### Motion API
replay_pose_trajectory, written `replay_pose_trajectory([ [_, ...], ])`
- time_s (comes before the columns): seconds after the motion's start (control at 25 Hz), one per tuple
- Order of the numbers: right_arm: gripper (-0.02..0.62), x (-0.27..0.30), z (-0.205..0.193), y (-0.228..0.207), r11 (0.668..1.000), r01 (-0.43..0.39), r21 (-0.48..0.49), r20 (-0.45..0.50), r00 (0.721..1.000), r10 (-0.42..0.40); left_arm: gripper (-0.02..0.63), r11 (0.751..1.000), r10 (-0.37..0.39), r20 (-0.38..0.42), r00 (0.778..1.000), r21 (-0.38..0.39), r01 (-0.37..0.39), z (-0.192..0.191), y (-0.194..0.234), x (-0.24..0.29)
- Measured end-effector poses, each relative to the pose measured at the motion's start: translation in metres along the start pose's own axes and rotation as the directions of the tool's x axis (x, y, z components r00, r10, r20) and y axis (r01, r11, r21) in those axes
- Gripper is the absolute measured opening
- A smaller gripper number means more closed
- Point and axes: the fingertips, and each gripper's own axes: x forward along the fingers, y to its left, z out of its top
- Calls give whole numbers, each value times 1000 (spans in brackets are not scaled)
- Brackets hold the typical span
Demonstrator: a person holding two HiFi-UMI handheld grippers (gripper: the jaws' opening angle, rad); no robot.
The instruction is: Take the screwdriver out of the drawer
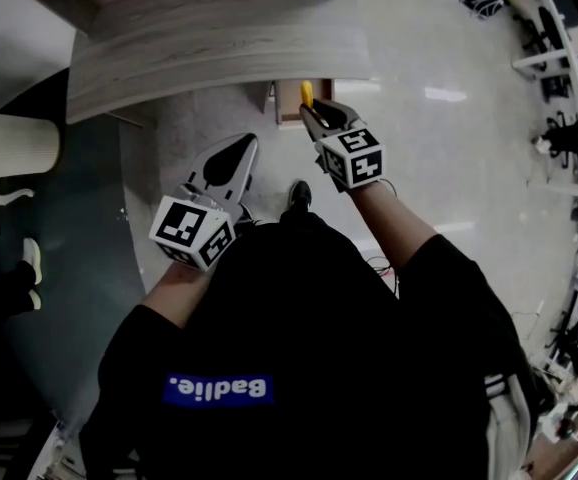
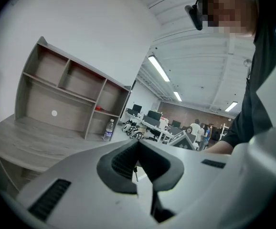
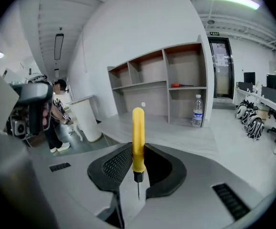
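**A:** Two grippers in view. What's each doing?

**B:** Right gripper is clamped on the screwdriver. The pads pinch the lower part of the yellow handle, butt at 12 o'clock, tip at 6 toward the cam. Left gripper has its jaws together w/ nothing in them. In the head view it sits at 8 o'clock of the right one.

**A:** Where's the screwdriver vs. the drawer?

**B:** Drawer is open under the desk edge, at 12 o'clock of the right gripper in the head view. The yellow handle overlaps it there. But the right gripper view looks across the desk top to the shelf and bottle, so I'd say it's up & clear of the drawer.

**A:** Which step, then?

**B:** The take-out itself, prob. almost done. Tool is gripped and seems out, just not set down anywhere.

**A:** Next move needs what?

**B:** A firm, steady pinch, since a slim round handle could pivot between the pads. Then carry it away from the drawer. Task names no drop spot, and the desk top at 12 o'clock is the nearest bare surface. The empty left gripper could push the drawer shut, though the task doesn't ask for that.
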Motion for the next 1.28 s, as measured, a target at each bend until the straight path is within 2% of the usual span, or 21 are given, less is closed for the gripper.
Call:
replay_pose_trajectory([
  [0.32, 97, -46, 46, 42, 997, -74, 29, 111, 991, 71, -5, 999, -41, -15, 999, 22, 42, 7, -13, -3],
  [0.72, 97, -89, 80, 86, 984, -166, 59, 223, 963, 149, -4, 997, -59, -3, 998, 42, 59, 6, -24, -13],
  [1.04, 97, -99, 89, 109, 974, -218, 68, 259, 946, 194, -5, 997, -60, 0, 998, 49, 60, 8, -29, -19],
  [1.28, 95, -99, 90, 114, 971, -233, 57, 257, 943, 211, -5, 997, -55, -3, 998, 46, 55, 7, -29, -19],
])
